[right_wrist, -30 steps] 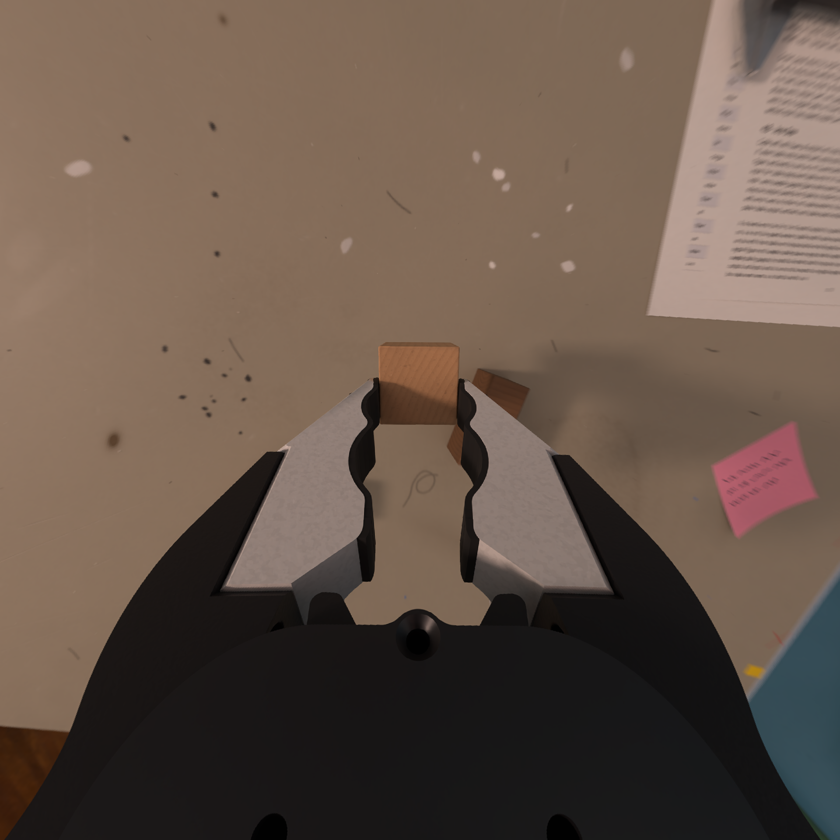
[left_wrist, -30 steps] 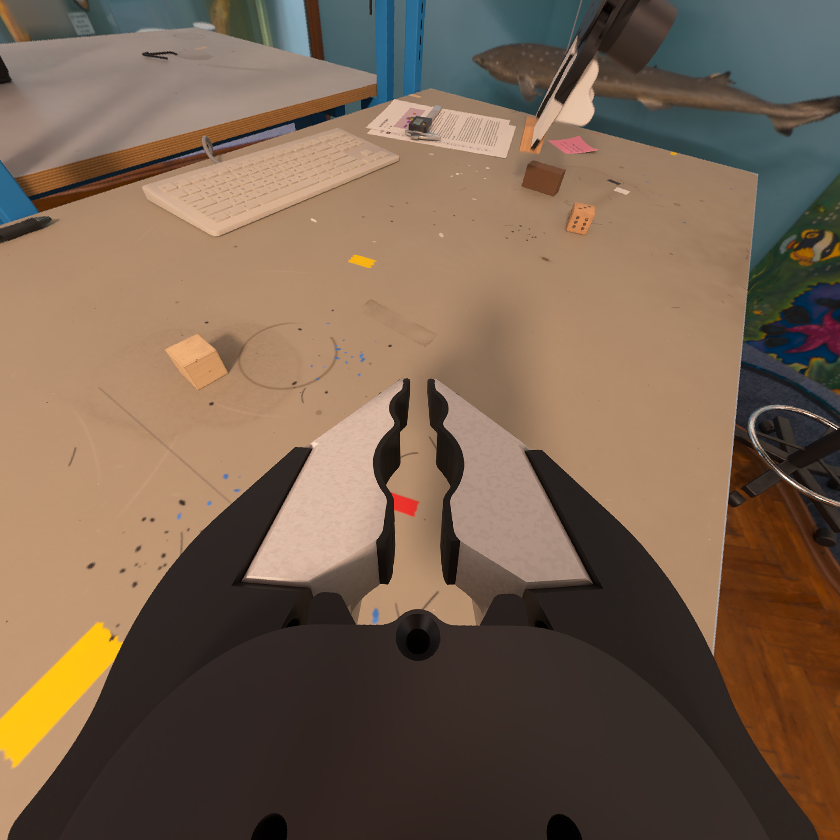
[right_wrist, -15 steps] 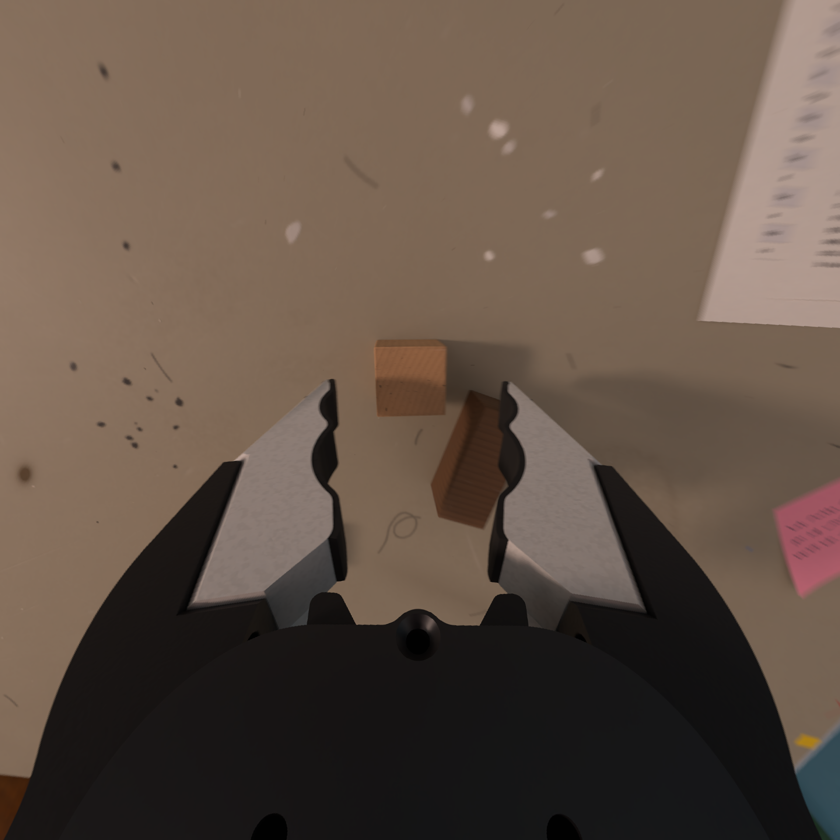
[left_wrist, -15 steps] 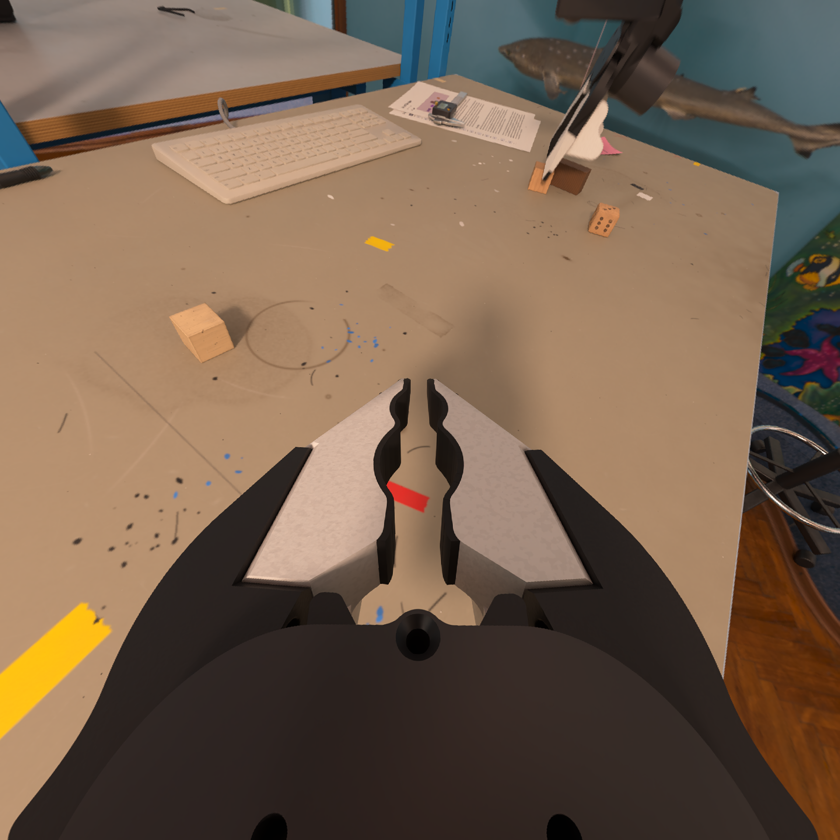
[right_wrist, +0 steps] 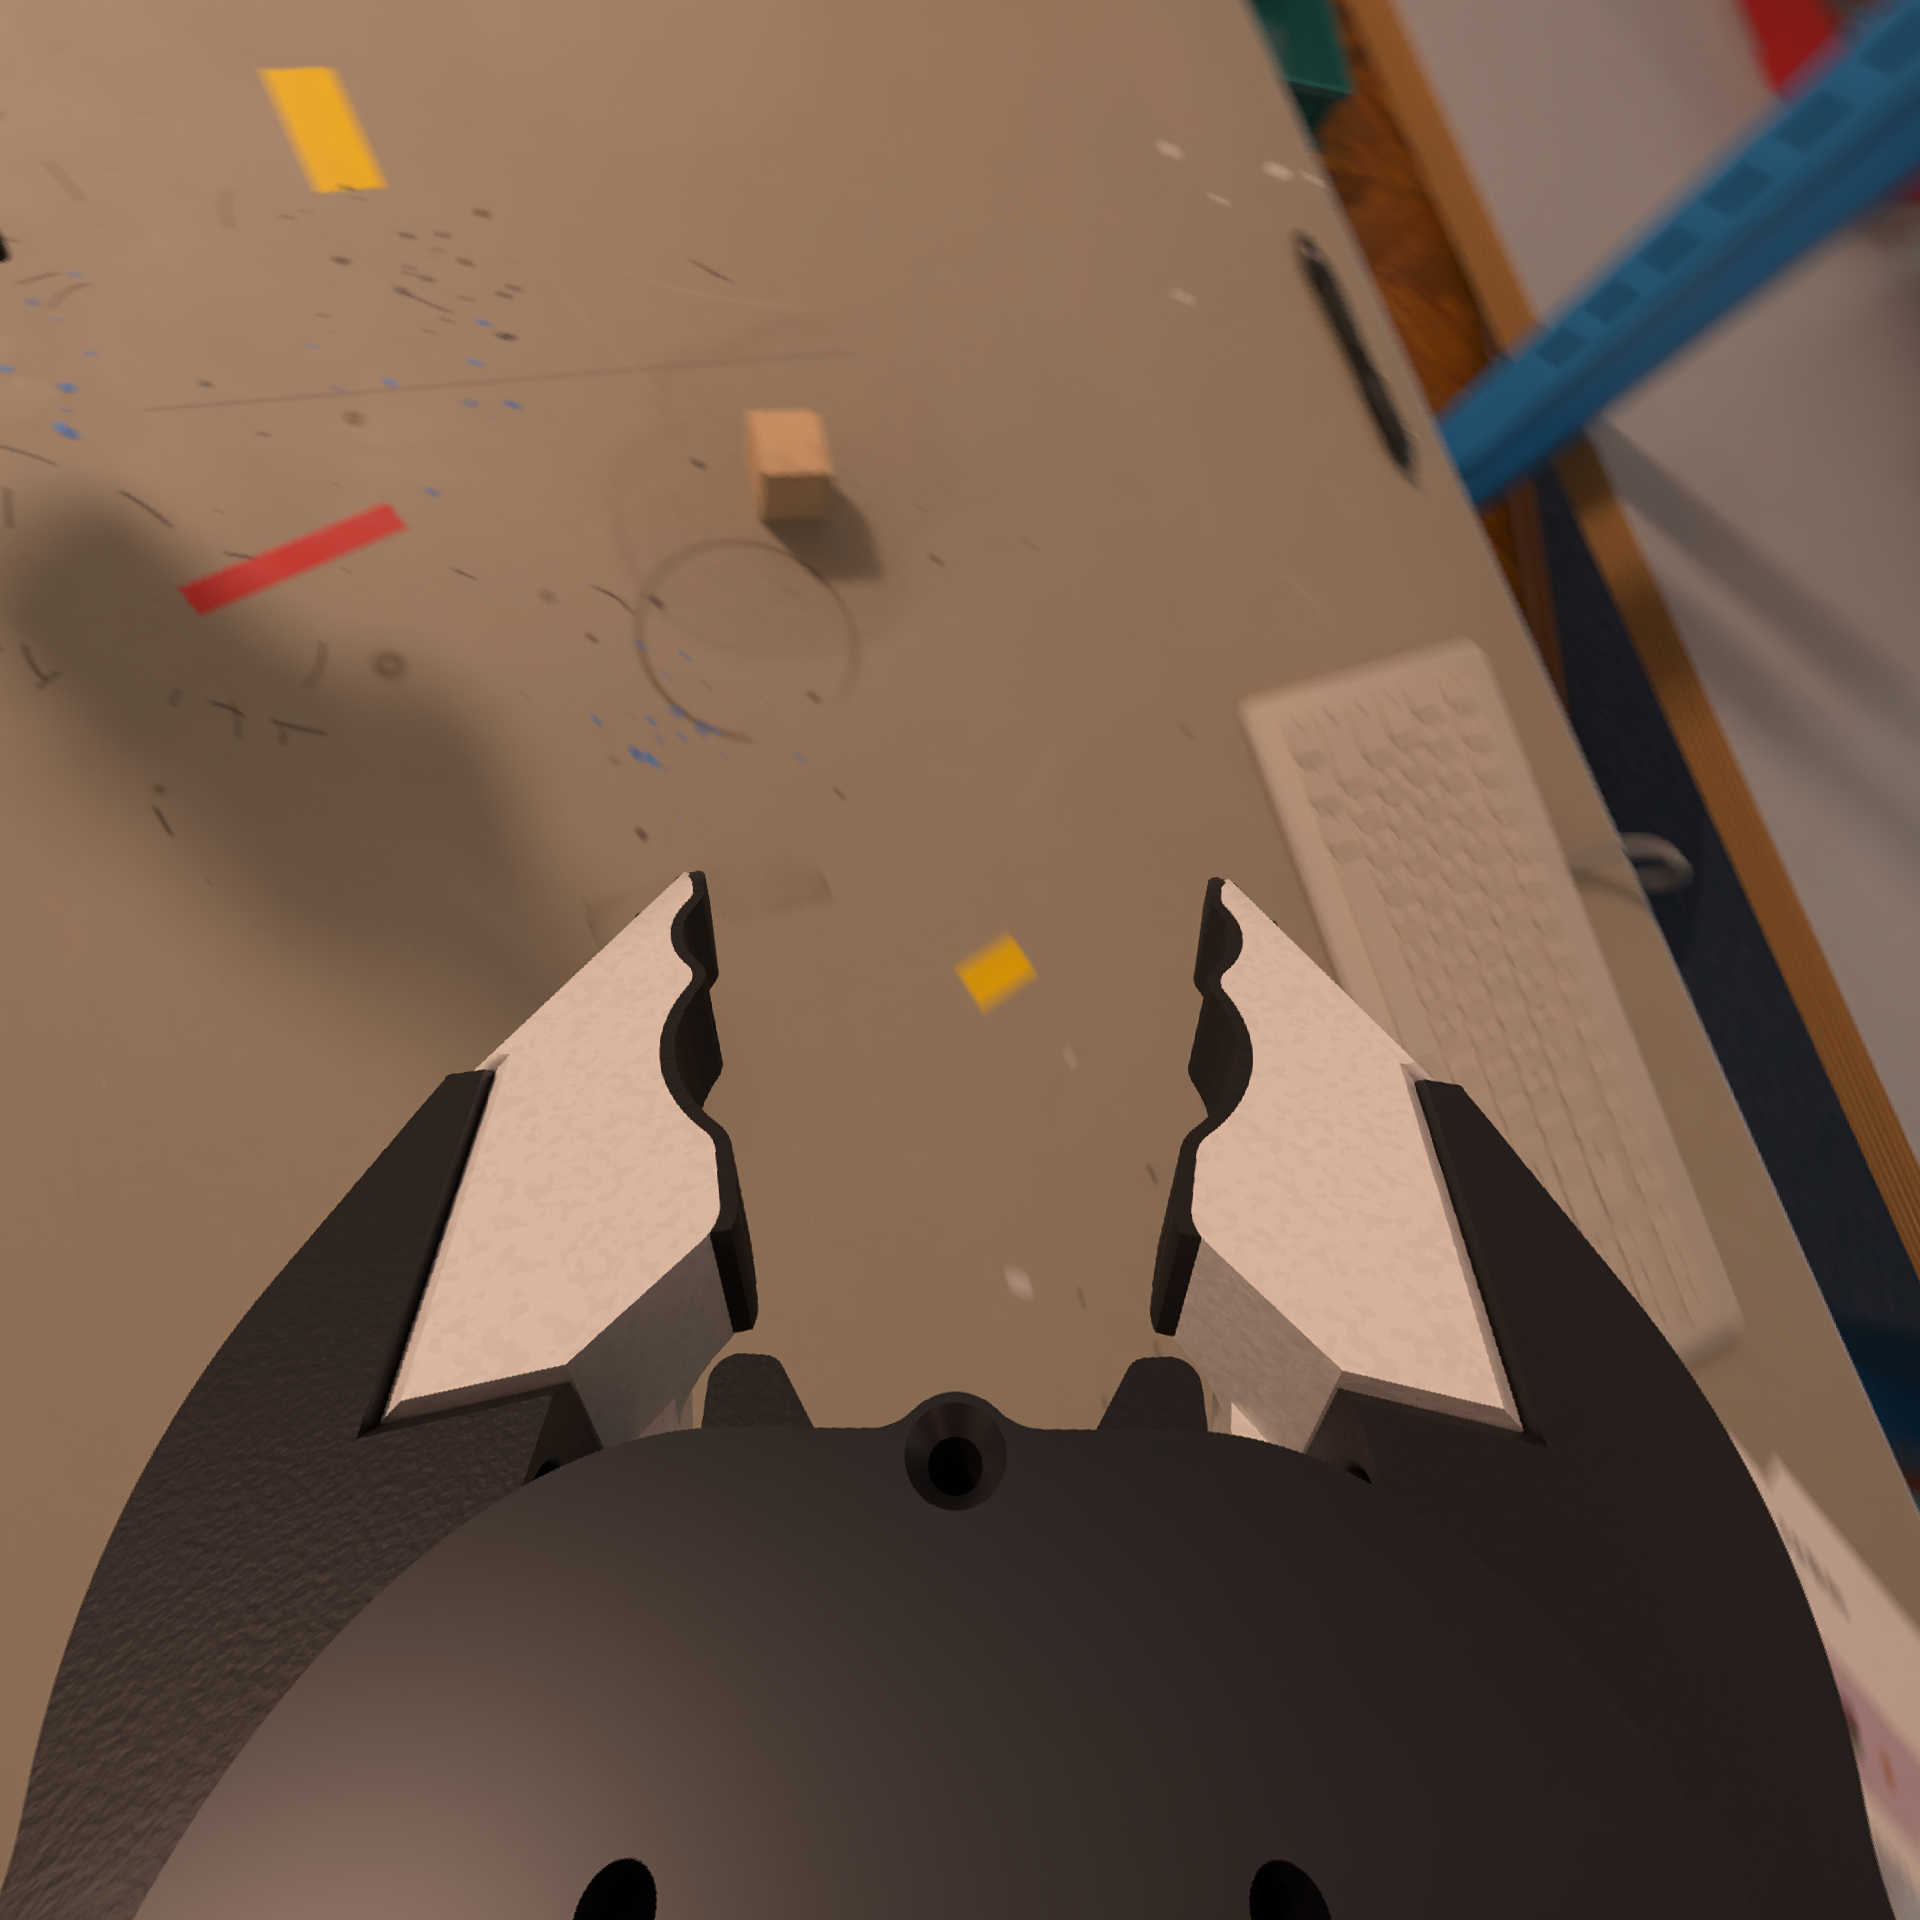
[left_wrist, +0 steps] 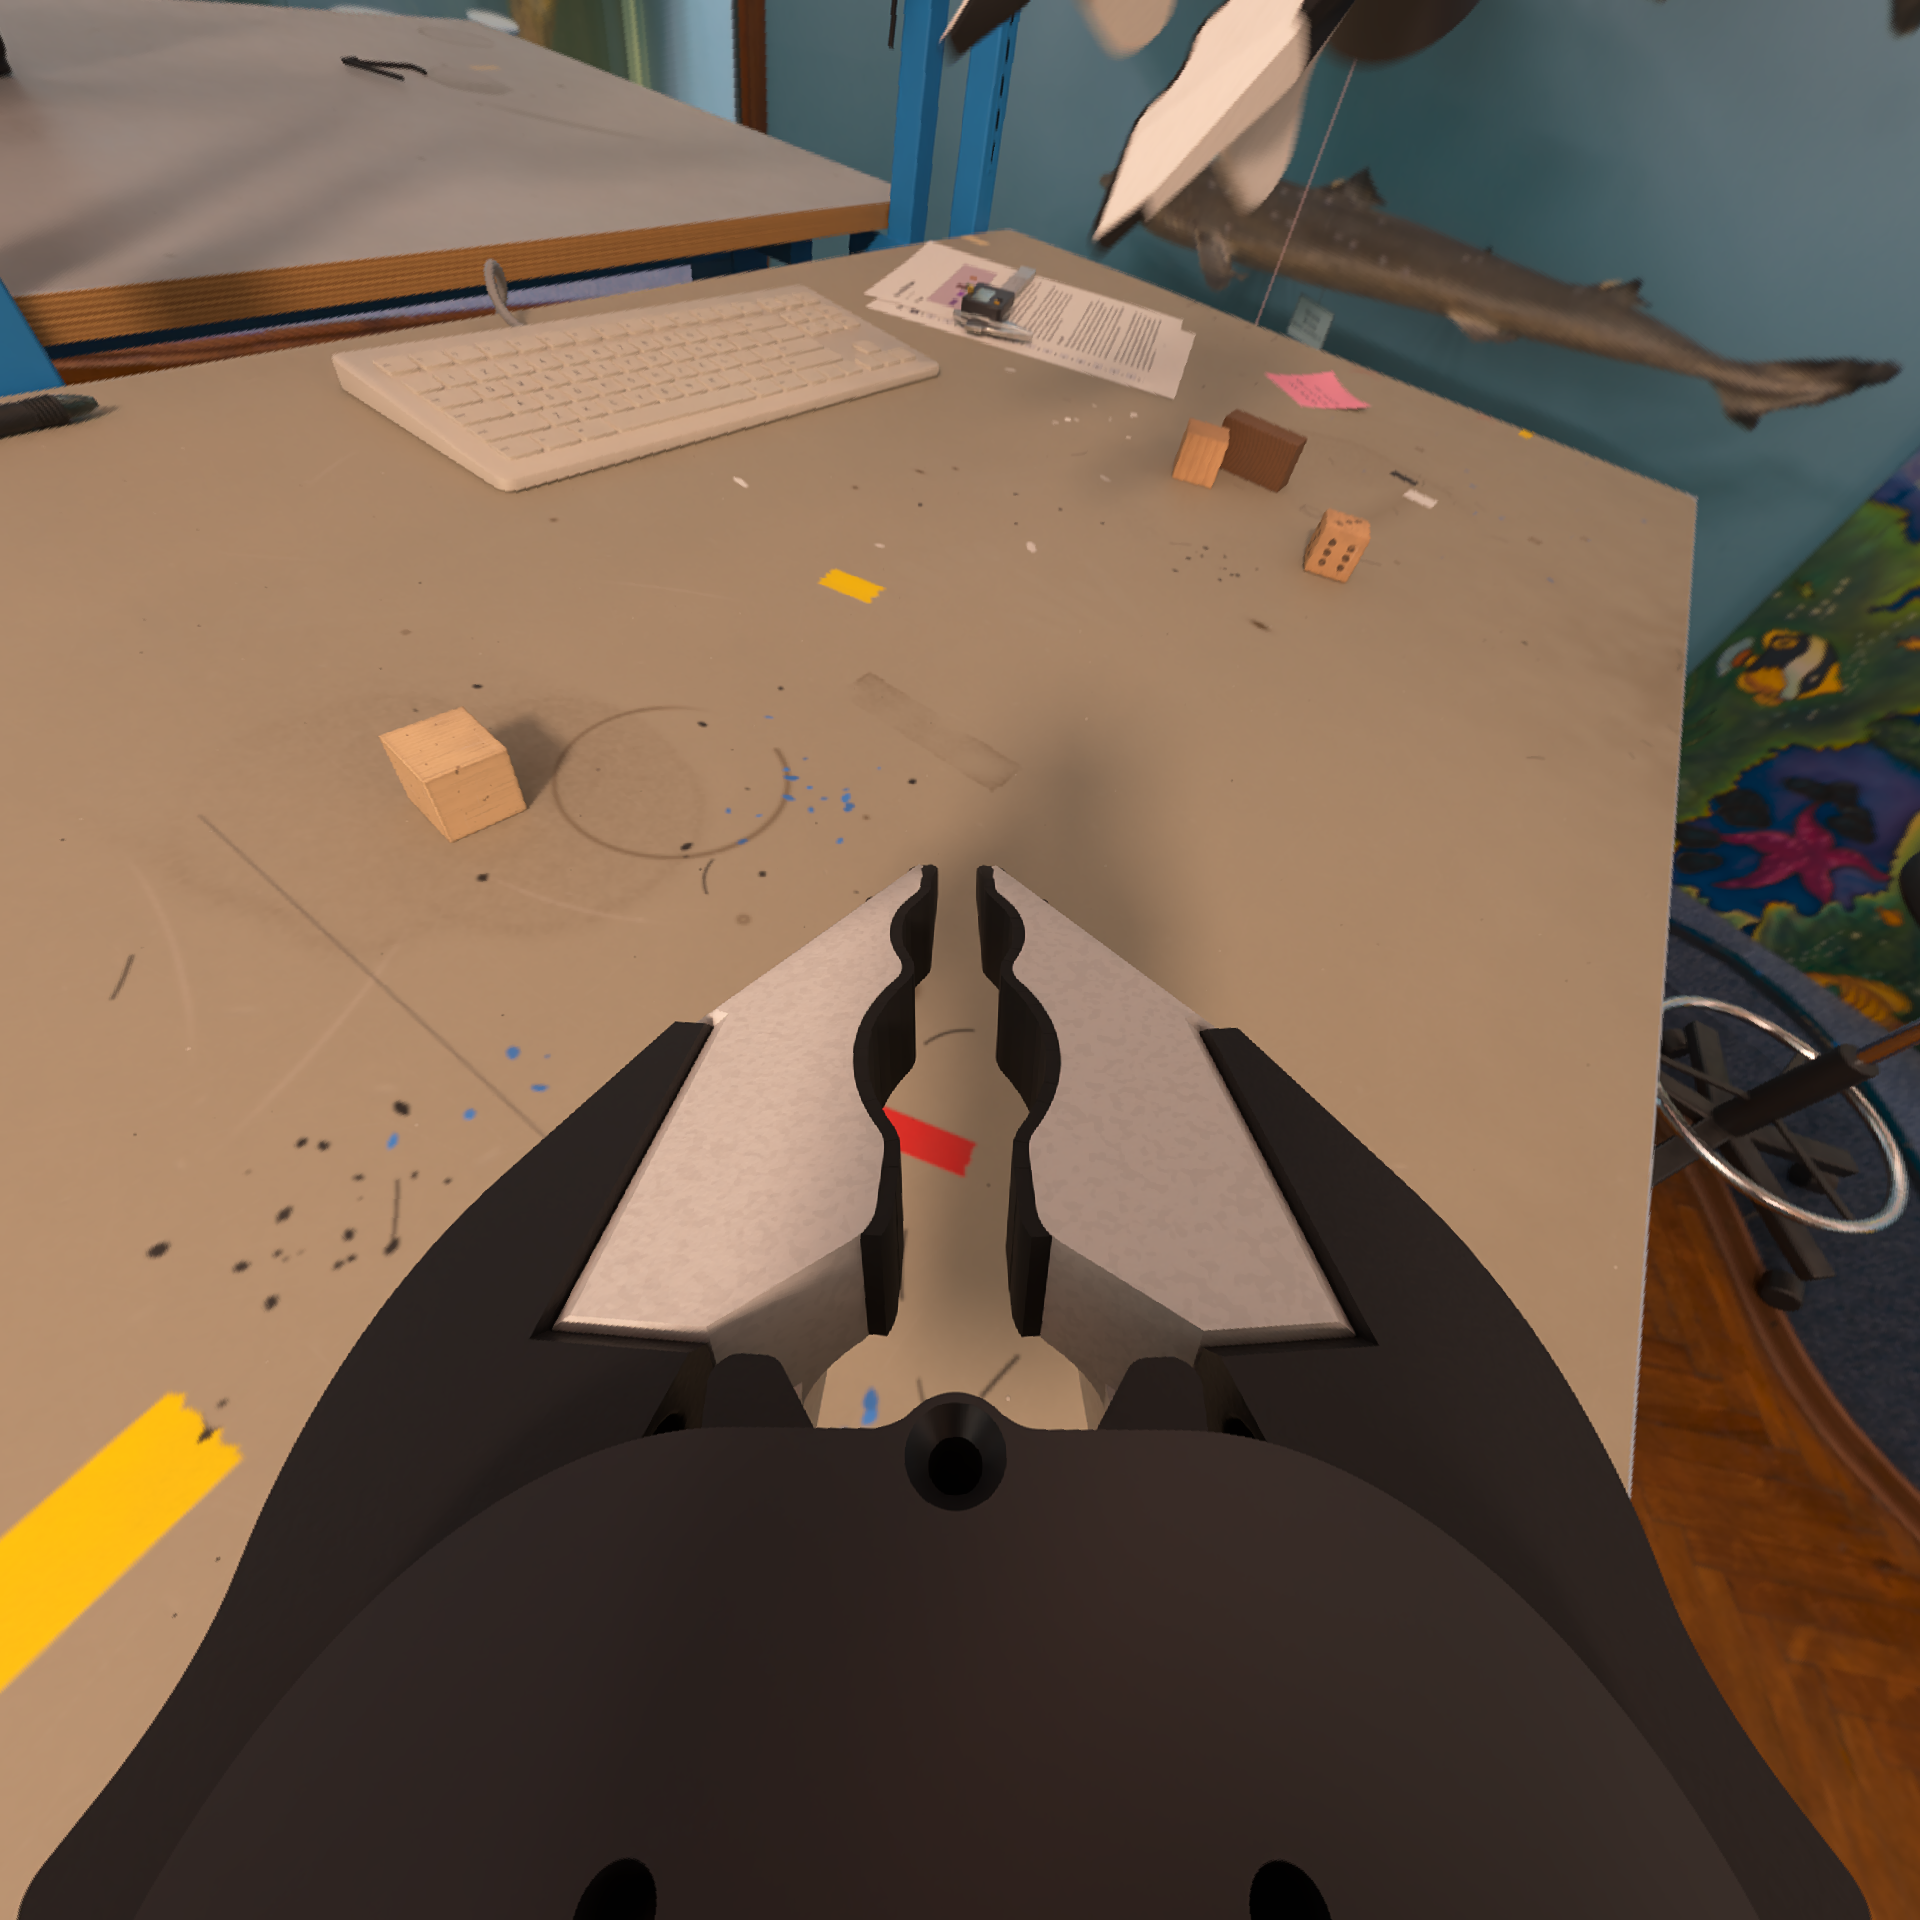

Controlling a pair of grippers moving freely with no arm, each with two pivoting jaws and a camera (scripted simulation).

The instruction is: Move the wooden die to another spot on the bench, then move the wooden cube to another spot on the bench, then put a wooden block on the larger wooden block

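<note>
In the left wrist view a pale wooden cube (left_wrist: 454, 772) sits on the bench at left. At the far right a small light block (left_wrist: 1201, 453) stands against a dark brown block (left_wrist: 1264, 449), and a wooden die (left_wrist: 1336, 543) lies just in front of them. My left gripper (left_wrist: 956, 875) is shut and empty, low over the bench. My right gripper (right_wrist: 954, 881) is open and empty, high above the bench; its white fingers (left_wrist: 1195, 125) show blurred at the top of the left wrist view. The pale cube also shows in the right wrist view (right_wrist: 792, 463).
A white keyboard (left_wrist: 634, 376) and papers (left_wrist: 1049, 317) with a small device lie at the back. A pink note (left_wrist: 1315, 391) lies by the blocks. Tape strips mark the bench: red (right_wrist: 293, 558), yellow (right_wrist: 995, 970). The bench's right edge (left_wrist: 1662, 935) drops to a wooden floor.
My right gripper let go of the small light block beside the dark block, opened wide, rose and swung away toward the bench's middle. My left gripper drifted only slightly.
</note>
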